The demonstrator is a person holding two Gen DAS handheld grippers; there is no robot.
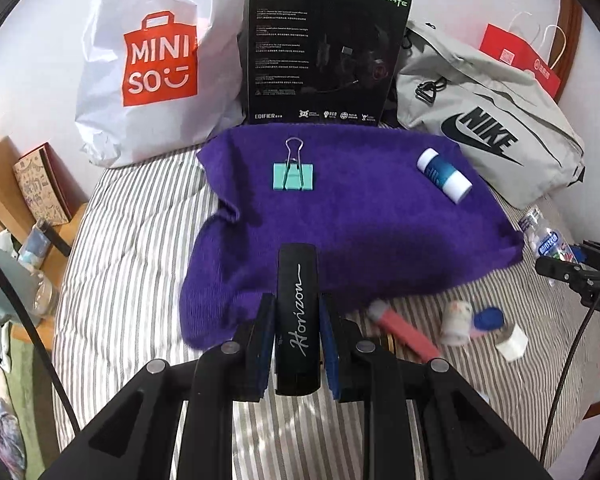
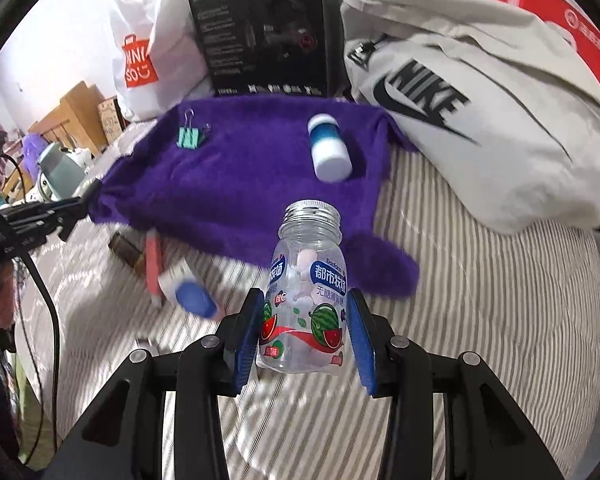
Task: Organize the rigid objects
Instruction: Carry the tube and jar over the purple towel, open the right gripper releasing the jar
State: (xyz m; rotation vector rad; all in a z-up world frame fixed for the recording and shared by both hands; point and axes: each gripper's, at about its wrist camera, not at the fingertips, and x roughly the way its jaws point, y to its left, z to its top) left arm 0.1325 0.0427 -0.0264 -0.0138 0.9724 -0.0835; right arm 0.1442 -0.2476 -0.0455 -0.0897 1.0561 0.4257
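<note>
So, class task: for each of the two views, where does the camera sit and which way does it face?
Left wrist: behind the left tongs, aimed down at the purple cloth; tongs clamp a black Horizon case.
Right wrist: behind the right tongs, same heading; tongs hold a clear bottle.
Shared: cloth, green binder clip, blue-white tube.

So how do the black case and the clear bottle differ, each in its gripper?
The black case is opaque with white "Horizon" script; the clear bottle is see-through, with a watermelon label and pale pieces inside. The case is slim and the left gripper clamps it narrowly; the bottle is wider, so the right gripper stands wider. The bottle has no cap. Both point away from the cameras.
</note>
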